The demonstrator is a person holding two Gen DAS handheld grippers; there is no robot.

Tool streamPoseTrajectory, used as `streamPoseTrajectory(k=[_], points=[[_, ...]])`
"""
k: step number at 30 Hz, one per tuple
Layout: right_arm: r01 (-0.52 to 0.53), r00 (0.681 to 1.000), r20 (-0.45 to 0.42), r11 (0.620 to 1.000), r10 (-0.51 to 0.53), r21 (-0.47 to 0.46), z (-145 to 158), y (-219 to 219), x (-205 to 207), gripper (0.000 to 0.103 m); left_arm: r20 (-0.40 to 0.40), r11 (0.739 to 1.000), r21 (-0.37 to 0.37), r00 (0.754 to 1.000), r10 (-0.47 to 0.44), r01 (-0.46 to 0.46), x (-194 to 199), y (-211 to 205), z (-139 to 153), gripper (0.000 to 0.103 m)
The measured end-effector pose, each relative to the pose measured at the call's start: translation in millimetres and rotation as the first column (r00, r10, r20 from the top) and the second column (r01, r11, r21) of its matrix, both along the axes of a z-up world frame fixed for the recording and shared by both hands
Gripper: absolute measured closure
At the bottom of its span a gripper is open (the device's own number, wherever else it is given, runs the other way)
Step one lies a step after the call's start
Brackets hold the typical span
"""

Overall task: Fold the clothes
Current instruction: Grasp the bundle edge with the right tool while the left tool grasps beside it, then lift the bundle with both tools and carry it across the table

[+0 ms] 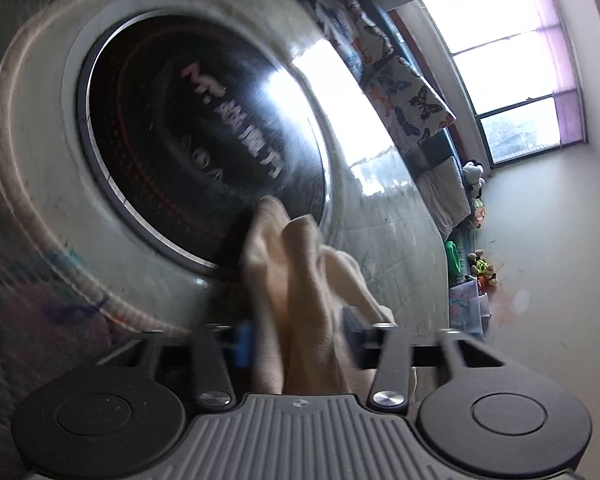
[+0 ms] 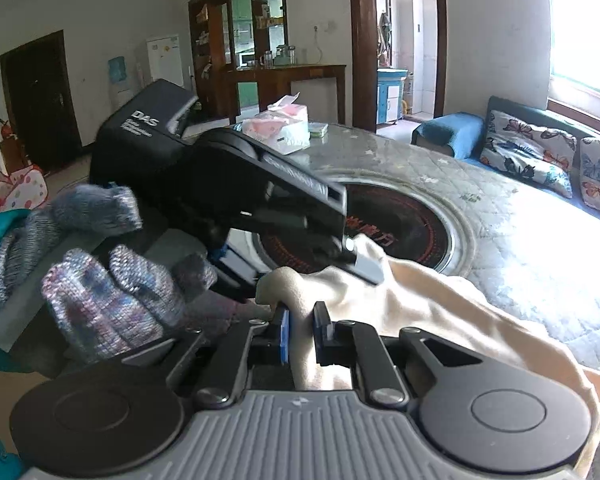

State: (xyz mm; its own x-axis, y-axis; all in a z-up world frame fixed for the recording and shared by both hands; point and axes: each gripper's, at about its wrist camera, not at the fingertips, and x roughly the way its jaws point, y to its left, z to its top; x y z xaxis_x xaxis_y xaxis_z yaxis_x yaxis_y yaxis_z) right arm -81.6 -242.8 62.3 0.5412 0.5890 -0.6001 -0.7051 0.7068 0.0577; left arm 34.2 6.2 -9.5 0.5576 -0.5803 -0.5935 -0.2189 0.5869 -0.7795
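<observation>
A cream-coloured cloth (image 2: 440, 312) hangs bunched over a round table. My right gripper (image 2: 302, 334) is shut on a fold of the cloth near its left end. My left gripper (image 1: 298, 340) is shut on another bunch of the same cloth (image 1: 300, 280), which sticks up between its fingers. In the right wrist view the left gripper (image 2: 364, 258) is just ahead, held by a gloved hand (image 2: 112, 276), pinching the cloth's edge. The left wrist view is tilted and blurred.
The table (image 2: 520, 240) has a quilted cover and a black round heater plate (image 2: 380, 220) in its middle, also in the left wrist view (image 1: 188, 136). A tissue box (image 2: 278, 124) stands at the far side. A sofa with butterfly cushions (image 2: 532, 148) is behind.
</observation>
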Motion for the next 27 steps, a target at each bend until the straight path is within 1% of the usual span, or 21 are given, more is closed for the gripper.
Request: streamPoseTrajectory(k=[1,2,5,7,8,9,13,15,18,21,24,27], points=[[0.0,1.0,-0.003,1.0,0.0,-0.002,-0.9,-0.3,0.0,0.092,-0.008,1.0,-0.006,1.0,0.005,-0.005,0.0,1.3,-2.9,0.079],[-0.001,1.0,-0.007,1.0,0.001,-0.005,-1.8,-0.6,0.0,0.088,-0.006,1.0,-0.006,1.0,0.005,-0.005,-0.5,2.1,-4.2,0.082],[0.013,1.0,-0.013,1.0,-0.013,-0.002,-2.1,-6.1,-0.7,0.085,0.002,1.0,0.007,1.0,0.002,-0.002,-0.7,4.8,-3.9,0.083],[0.032,0.999,-0.015,0.999,-0.032,0.005,-1.7,-12.1,-2.0,0.078,0.013,1.0,0.028,1.0,-0.004,0.004,-0.2,5.7,-1.7,0.083],[0.049,0.999,-0.014,0.999,-0.049,0.008,-1.2,-16.7,-2.2,0.072,0.017,0.999,0.039,1.0,-0.007,0.007,-0.2,5.2,-0.3,0.083],[0.079,0.997,-0.01,0.997,-0.079,0.011,-0.4,-23.8,-1.8,0.07,0.023,0.999,0.051,1.0,-0.011,0.01,-1.0,4.5,0.4,0.083],[0.209,0.978,0.003,0.978,-0.209,0.008,2.7,-56.0,4.6,0.07,0.046,0.995,0.094,0.999,-0.029,0.025,-2.2,1.3,4.5,0.083],[0.284,0.959,0.011,0.959,-0.284,0.003,3.3,-77.3,12.8,0.067,0.059,0.993,0.117,0.998,-0.038,0.03,-3.4,-0.9,6.3,0.083],[0.388,0.922,0.009,0.922,-0.388,-0.002,1.0,-106.0,23.5,0.065,0.077,0.988,0.149,0.996,-0.05,0.038,-5.9,-4.5,8.8,0.084],[0.498,0.867,-0.018,0.867,-0.498,-0.001,-8.2,-137.4,35.7,0.063,0.087,0.985,0.169,0.994,-0.06,0.044,-7.3,-8.0,10.0,0.084],[0.557,0.829,-0.06,0.83,-0.556,0.009,-18.1,-157.6,45.2,0.06,0.094,0.98,0.19,0.993,-0.069,0.05,-8.0,-10.1,11.4,0.084],[0.585,0.808,-0.102,0.811,-0.58,0.022,-28.1,-168.9,53.7,0.058,0.1,0.975,0.214,0.992,-0.078,0.055,-8.4,-13.0,13.8,0.083]])
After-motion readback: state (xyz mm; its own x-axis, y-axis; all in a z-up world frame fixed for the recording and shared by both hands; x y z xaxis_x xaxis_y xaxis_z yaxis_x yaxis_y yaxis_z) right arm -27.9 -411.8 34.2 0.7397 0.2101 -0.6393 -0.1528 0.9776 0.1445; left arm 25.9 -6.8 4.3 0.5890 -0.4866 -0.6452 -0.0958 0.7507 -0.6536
